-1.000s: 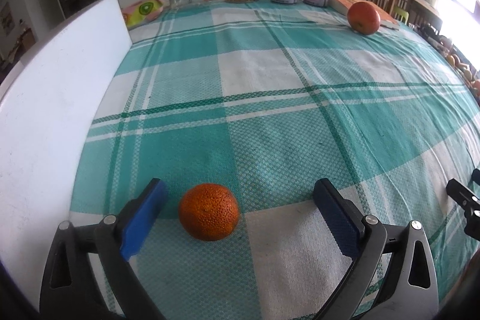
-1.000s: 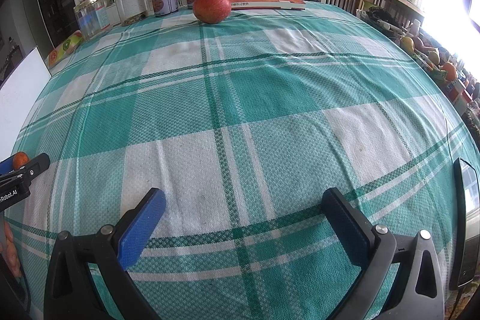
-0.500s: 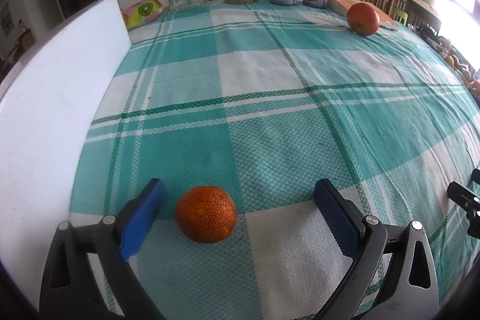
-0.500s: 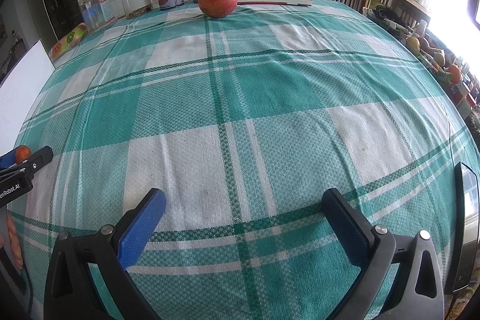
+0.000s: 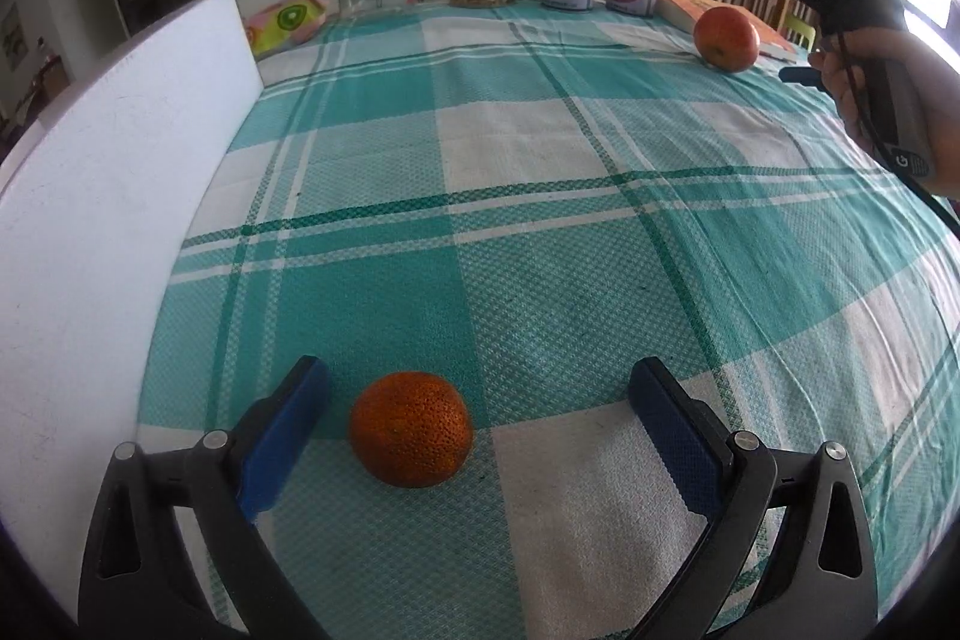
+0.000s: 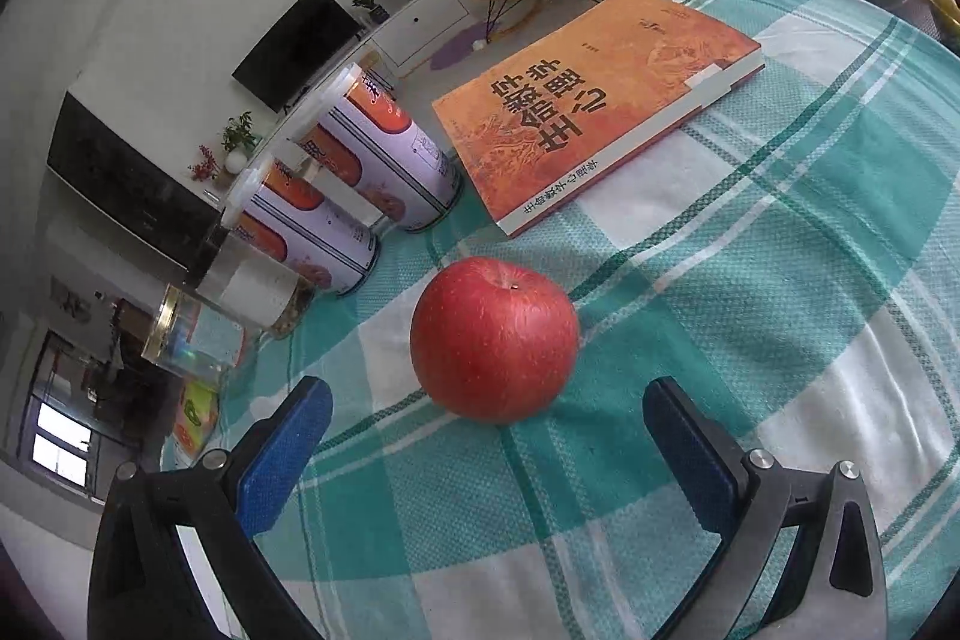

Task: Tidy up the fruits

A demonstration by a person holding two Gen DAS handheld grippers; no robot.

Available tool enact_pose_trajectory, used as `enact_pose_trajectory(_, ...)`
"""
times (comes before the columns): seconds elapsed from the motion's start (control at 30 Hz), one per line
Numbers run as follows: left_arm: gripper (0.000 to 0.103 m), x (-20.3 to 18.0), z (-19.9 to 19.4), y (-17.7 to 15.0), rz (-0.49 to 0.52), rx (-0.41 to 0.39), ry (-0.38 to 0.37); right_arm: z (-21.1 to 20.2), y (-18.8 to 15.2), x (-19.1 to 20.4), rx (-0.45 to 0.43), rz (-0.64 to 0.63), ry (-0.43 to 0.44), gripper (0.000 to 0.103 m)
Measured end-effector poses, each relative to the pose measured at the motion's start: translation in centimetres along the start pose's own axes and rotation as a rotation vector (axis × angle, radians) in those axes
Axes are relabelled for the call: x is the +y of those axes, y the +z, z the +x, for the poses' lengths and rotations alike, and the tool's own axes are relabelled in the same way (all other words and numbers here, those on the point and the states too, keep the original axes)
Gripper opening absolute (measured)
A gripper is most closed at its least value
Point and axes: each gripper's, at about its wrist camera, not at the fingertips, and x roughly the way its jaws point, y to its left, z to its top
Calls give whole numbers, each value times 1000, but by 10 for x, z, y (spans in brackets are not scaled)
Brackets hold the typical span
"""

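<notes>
The left gripper sat low over the counter with its jaws spread wide and gripping nothing; the orange lay on the checked cloth between them, close to the left-hand pad and well clear of the right-hand one, so a closing squeeze looked likely to nudge the fruit sideways unless the tool first shifted to centre it. The right gripper likewise had its jaws released and empty, and the apple rested just ahead of them, roughly centred in the gap, stem dimple upward, not yet between the pads. Both fruits were nearly round, so neither offered a long axis to line up with. Each hand was plainly nearer its own fruit, the two fruits being well apart across the counter. Beyond the apple stood two printed cans and an orange book, near enough that a forward push seemed to need care. In the left wrist view the person's hand held the right tool beside the apple, partly cut off by the frame edge. A white board rose to the left of the orange. No bowl or tray for the fruit could be made out, so the destination stayed unclear
</notes>
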Motion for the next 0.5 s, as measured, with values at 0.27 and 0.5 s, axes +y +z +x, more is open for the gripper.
enact_pose_trajectory(0.27, 102, 0, 0, 0, 0, 0, 0, 11, -3, 1, 58, -44, -53, 68)
enact_pose_trajectory(0.5, 102, -1, 0, 0, 0, 0, 1, -75, -81, 10, 33, -309, -19, 68)
